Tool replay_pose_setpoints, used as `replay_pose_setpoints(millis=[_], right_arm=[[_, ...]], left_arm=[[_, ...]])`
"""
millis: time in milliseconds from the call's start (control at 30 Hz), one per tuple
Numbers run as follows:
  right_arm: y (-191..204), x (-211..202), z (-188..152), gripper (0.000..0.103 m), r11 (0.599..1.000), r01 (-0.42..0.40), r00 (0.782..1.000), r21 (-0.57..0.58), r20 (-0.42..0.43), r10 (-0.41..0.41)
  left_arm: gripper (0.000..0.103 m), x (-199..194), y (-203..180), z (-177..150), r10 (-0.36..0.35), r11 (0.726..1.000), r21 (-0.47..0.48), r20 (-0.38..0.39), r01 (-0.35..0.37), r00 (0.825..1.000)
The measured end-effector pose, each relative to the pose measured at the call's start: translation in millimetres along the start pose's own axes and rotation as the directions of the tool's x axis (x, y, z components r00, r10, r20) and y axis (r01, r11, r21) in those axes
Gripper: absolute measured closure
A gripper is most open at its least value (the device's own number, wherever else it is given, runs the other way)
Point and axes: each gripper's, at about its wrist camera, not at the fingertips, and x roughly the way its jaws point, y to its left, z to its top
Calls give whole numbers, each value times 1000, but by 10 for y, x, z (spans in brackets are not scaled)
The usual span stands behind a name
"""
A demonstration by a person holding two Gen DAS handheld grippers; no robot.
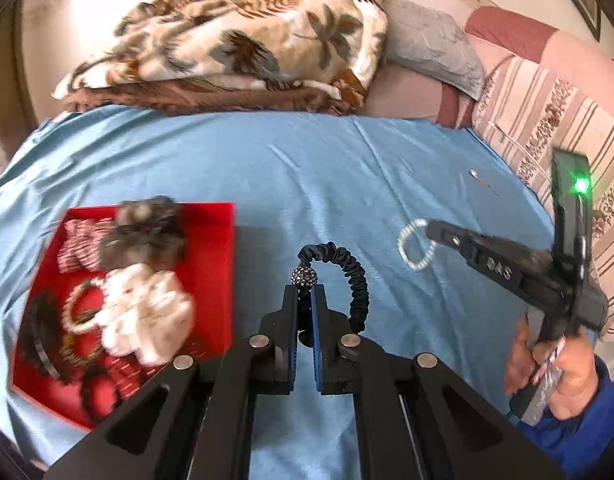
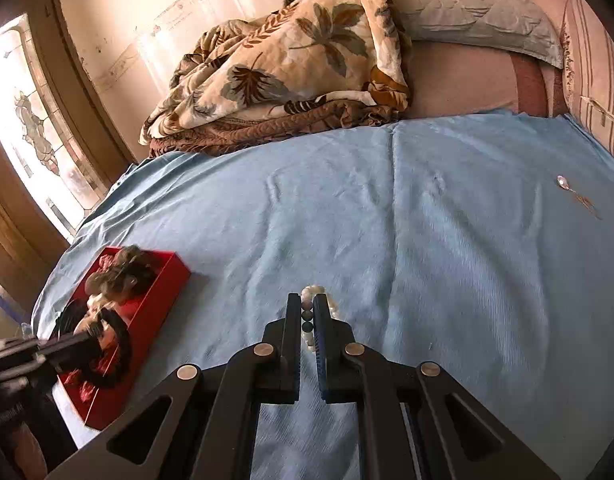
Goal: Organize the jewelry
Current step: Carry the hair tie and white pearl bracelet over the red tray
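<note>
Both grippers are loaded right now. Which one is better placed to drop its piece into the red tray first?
Left. The left gripper holds the black scrunchie bracelet right beside the red tray. The right gripper, clamped on the pearl bracelet, sits farther out over the blue sheet.

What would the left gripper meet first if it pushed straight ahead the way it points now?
Probably only the blue sheet: the left gripper, shut on the black scrunchie, has the red tray off to its left. Far beyond lies the leaf-print blanket; depth is unclear.
</note>
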Motion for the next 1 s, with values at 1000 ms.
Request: replay_pose_setpoints(millis=[1000], right_arm=[[1481,-706,-423,96,983,-11,1000,-183,18,14]], left_arm=[[97,-453,2010,-442,157,947,-293,62,-132,986]])
